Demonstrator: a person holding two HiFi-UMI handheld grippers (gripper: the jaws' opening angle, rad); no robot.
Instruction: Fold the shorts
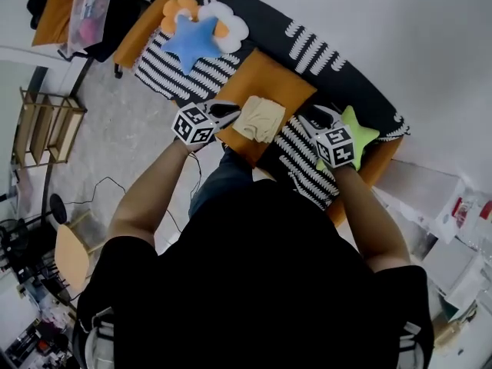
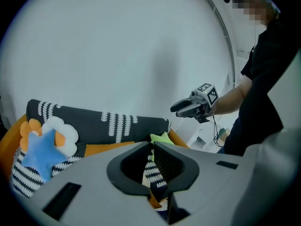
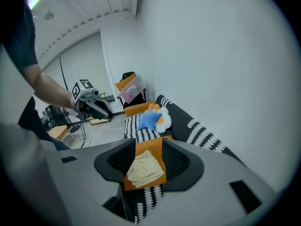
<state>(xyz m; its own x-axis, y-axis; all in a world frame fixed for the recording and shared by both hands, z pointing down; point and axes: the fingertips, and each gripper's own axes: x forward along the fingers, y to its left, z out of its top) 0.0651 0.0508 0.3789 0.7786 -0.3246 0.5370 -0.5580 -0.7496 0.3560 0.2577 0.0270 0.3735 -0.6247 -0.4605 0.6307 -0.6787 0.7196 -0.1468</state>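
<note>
Folded shorts (image 1: pixel 260 118), on orange cushion (image 1: pixel 280 79) — sofa (image 1: pixel 269 33)

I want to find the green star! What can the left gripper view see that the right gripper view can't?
Only the left gripper view shows the green star pillow and the right gripper. Only the right gripper view plainly shows the folded shorts, lying on the orange cushion, and the left gripper. Both show the blue star pillow, the flower pillow and the black sofa back.
</note>
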